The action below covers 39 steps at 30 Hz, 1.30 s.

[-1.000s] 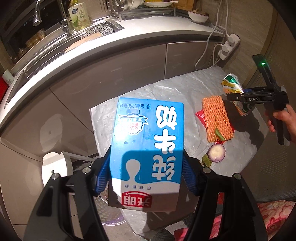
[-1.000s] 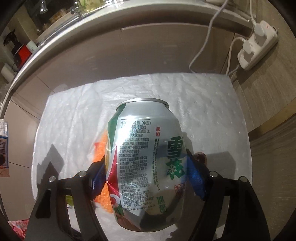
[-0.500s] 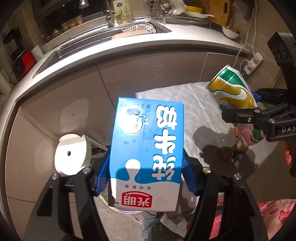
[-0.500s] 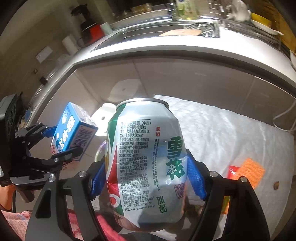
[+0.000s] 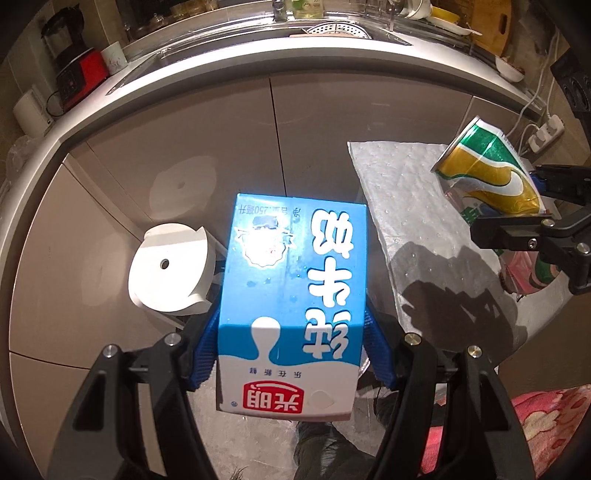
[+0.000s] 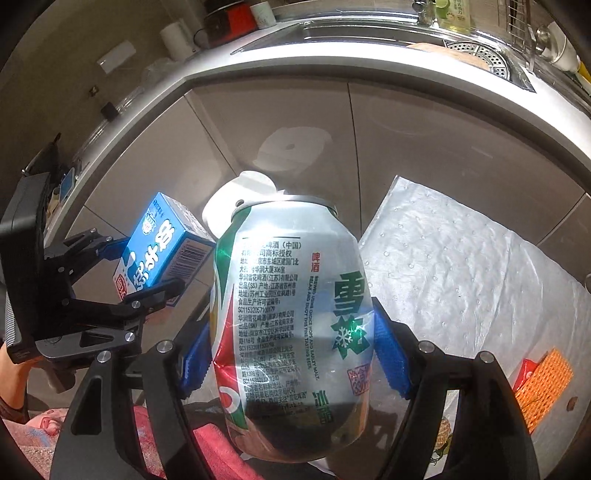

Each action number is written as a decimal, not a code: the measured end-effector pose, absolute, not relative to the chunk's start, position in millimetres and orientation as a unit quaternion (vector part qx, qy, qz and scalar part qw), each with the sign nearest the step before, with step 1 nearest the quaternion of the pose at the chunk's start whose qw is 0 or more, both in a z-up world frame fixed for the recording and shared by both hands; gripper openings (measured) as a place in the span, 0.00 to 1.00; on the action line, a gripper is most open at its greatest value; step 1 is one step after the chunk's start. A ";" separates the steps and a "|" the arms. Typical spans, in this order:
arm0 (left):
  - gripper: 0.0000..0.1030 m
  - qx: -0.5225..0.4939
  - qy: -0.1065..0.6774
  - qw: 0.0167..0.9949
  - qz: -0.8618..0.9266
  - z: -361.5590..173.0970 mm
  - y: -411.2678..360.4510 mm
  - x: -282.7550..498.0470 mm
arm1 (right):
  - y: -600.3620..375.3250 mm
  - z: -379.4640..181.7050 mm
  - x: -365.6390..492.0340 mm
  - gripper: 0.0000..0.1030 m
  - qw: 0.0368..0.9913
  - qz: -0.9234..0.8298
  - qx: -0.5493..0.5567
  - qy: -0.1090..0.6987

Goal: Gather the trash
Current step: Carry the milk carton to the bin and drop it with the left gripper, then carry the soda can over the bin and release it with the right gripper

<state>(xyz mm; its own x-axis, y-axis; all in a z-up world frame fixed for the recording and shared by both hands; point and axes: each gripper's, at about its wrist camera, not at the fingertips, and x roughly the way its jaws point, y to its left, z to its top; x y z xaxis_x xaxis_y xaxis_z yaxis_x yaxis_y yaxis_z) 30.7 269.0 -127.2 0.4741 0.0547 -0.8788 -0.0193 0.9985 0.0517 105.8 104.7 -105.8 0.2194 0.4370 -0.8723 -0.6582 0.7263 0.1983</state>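
A blue and white milk carton (image 5: 291, 295) fills the left wrist view, with my left gripper (image 5: 291, 354) shut on its sides by the blue pads. A dented silver and green beer can (image 6: 291, 332) is clamped in my right gripper (image 6: 291, 362), also shut on it. Each gripper shows in the other's view: the can (image 5: 487, 177) at the right, the carton (image 6: 162, 247) at the left. Both hang over the floor beside a white round lidded bin (image 5: 170, 273), left of the white mat (image 5: 417, 221).
An orange foam net (image 6: 543, 384) and a red wrapper (image 6: 526, 371) lie on the white mat (image 6: 461, 280). Beige cabinet doors (image 5: 184, 147) under a curved counter with a sink (image 5: 332, 29) stand behind. Pink patterned cloth (image 5: 532, 428) lies low at the right.
Both grippers have swung left, away from the mat, each keeping its hold. The white bin has come nearer to the middle of both views, and the mat has slid off to the right.
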 end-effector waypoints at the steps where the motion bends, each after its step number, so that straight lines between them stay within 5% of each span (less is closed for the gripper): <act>1: 0.62 0.016 0.515 0.857 0.021 -131.7 271.4 30.3 | 106.6 -105.9 105.0 0.74 0.774 0.353 -0.108 0.515; 10: 0.63 0.011 0.569 0.823 0.005 -198.9 280.7 47.5 | 100.3 -107.2 99.5 0.74 0.774 0.334 -0.112 0.527; 14: 0.76 0.014 0.589 0.808 0.005 -223.8 283.0 51.3 | 94.1 -108.2 98.5 0.74 0.776 0.321 -0.108 0.532; 20: 0.77 0.014 0.604 0.797 -0.003 -237.4 286.2 56.5 | 90.7 -111.8 95.5 0.74 0.775 0.310 -0.109 0.540; 39: 0.88 0.011 0.533 0.846 0.025 -133.5 315.8 11.0 | 173.4 -186.9 96.5 0.74 0.734 0.359 -0.119 0.564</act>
<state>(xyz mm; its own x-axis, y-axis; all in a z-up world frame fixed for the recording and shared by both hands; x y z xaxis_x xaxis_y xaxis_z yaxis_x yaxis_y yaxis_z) 11.0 315.8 -133.5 0.4303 0.0535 -0.9011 -0.0294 0.9985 0.0453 96.5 173.4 -186.9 0.1050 0.3928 -0.9136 -0.6617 0.7134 0.2307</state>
